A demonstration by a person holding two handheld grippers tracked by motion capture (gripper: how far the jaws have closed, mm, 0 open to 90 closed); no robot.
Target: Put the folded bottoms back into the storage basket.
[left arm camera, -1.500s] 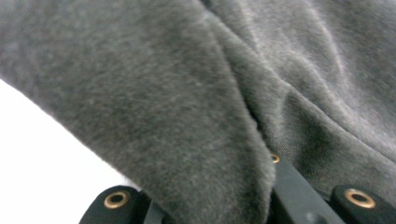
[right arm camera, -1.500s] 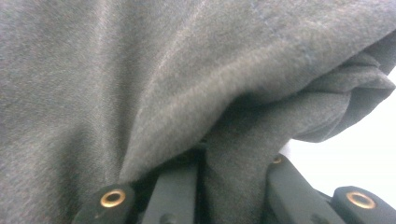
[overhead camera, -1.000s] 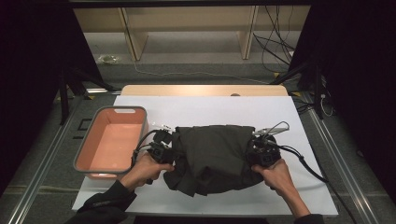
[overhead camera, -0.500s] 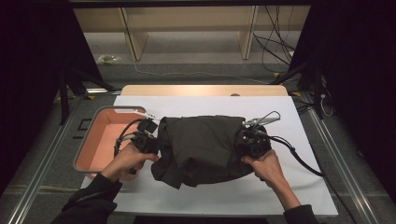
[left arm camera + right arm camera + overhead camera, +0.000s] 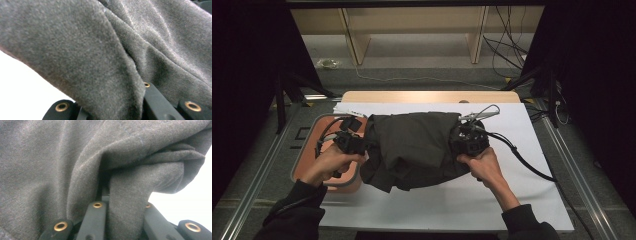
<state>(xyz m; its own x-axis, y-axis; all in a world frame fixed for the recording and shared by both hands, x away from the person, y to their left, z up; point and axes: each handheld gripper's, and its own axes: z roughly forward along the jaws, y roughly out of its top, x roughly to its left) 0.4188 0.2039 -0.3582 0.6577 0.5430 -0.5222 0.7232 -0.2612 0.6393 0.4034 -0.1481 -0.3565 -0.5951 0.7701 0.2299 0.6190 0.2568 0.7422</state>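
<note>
A dark grey folded garment point(image 5: 414, 150) is held up between two hand-held grippers, approx. over the left half of a white sheet point(image 5: 522, 200) covering the table. Its left edge now hangs at the rim of a salmon-pink tray point(image 5: 302, 162), which sits at the sheet's left side; its lower folds sag toward the sheet.

Compared w/ the earlier high views, the garment has been carried leftward, toward the tray, and lifted: a sec. ago it lay further right on the sheet, w/ the tray fully visible beside it. Now part of the tray is covered by the left hand point(image 5: 329, 162) and the cloth edge. It is judged that the bundle is being moved into the tray, and that the transfer is about half done; a lowering over the tray is probably needed next.

The left gripper point(image 5: 354, 144) is clamped on the garment's left edge; in the left gripper view, cloth point(image 5: 105, 57) is seen pinched between the black jaws. The right gripper point(image 5: 467, 140) is likewise closed on the right edge, w/ a fold of fabric point(image 5: 125, 202) squeezed between its jaws in the right gripper view. Both grips look secure, no slack at the pads.

No brand, label or legible writing is seen on the garment, tray or sheet.
</note>
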